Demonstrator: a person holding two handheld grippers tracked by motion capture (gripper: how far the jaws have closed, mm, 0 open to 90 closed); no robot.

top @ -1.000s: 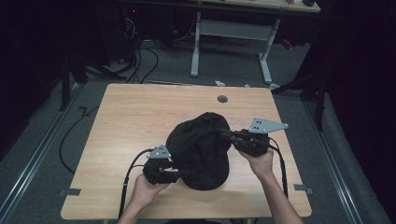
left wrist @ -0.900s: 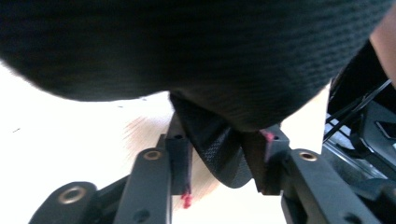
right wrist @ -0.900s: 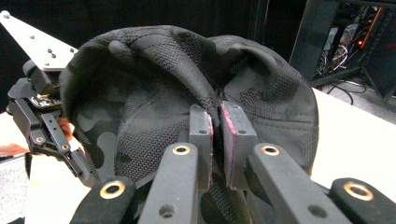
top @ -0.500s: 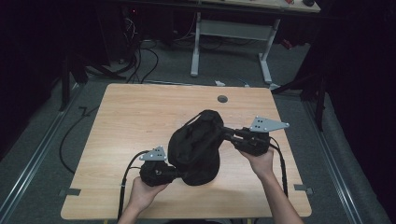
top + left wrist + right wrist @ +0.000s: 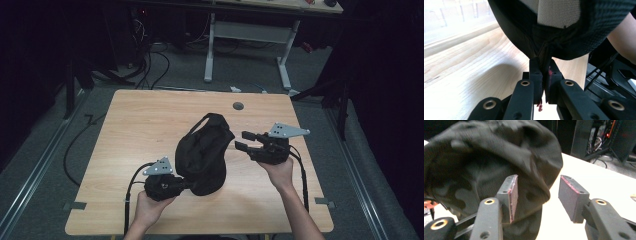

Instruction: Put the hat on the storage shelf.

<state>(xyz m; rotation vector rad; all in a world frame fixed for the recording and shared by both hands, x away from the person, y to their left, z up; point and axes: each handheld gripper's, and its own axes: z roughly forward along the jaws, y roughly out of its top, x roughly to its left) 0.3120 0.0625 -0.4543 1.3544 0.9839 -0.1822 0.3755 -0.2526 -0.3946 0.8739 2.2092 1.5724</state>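
A black fabric cap (image 5: 205,150) stands bunched on the wooden table (image 5: 135,130), its pale mesh lining visible in the left gripper view. My left gripper (image 5: 189,185) lies low at the cap's near edge, shut on a fold of its rim (image 5: 544,53). My right gripper (image 5: 245,140) hovers just right of the cap with its jaws apart. They have just been opening, and no fabric sits between the pads (image 5: 512,195). In the right gripper view the cap (image 5: 486,162) is close beyond the left pad.
A round grommet hole (image 5: 238,106) sits near the table's far edge. Beyond the table stands a white desk frame (image 5: 250,35), with cables (image 5: 150,60) on the floor. Bare tabletop lies left of the cap and on its far side.
The right gripper has let go of the cap and its jaws have spread. The left gripper has closed on the rim. The cap has gone from spread wide to narrow and bunched.
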